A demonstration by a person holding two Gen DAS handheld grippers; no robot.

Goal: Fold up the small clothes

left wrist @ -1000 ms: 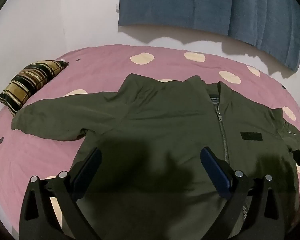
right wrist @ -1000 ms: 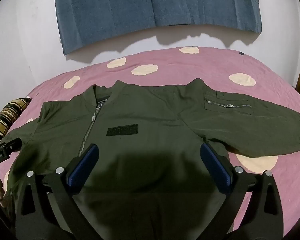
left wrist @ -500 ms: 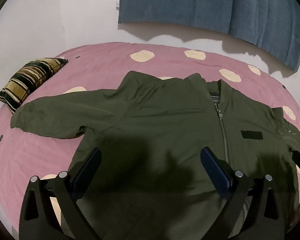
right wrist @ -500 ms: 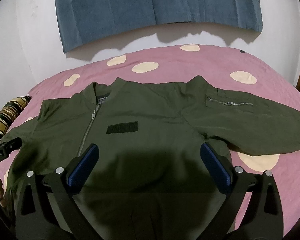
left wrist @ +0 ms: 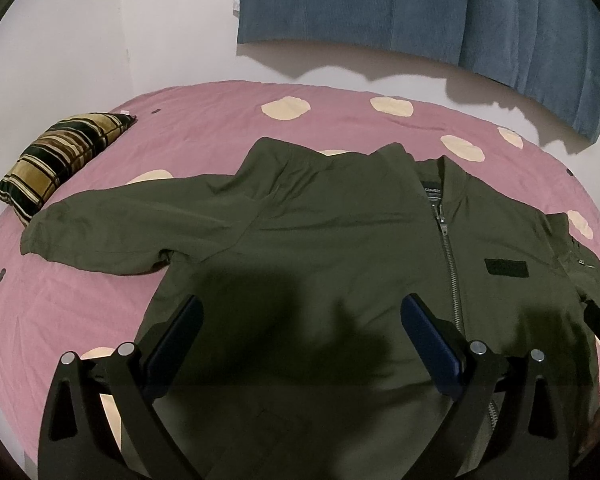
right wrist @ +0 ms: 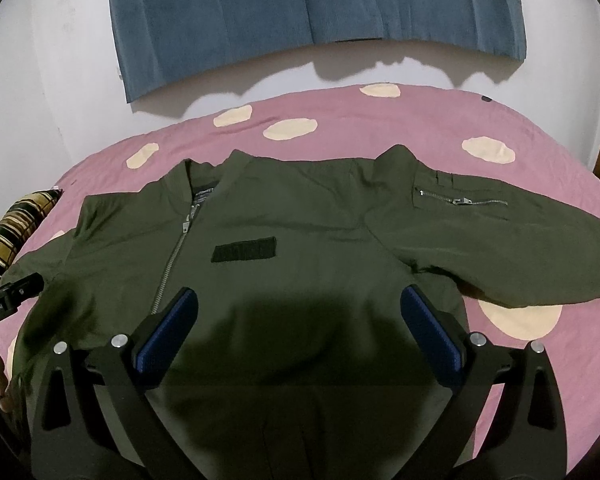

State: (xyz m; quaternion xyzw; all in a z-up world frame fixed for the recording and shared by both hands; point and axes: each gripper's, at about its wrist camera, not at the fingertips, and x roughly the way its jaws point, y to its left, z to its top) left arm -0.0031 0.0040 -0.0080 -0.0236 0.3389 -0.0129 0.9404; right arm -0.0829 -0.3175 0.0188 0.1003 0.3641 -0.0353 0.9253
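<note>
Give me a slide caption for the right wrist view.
Open right claw above a zipped green jacket laid flat on a pink spotted bed, sleeves spread.

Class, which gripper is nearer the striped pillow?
Left. The left gripper hovers over the jacket half on the striped pillow side; the right gripper is over the far half.

Dim indoor light from behind the cameras throws dark, soft-edged shadows across the lower half of the jacket (left wrist: 340, 240) and under the curtain (right wrist: 300, 12) on the wall. Fisheye distortion bends the bed (right wrist: 420, 120); corners are vignetted black, focus slightly soft.
</note>
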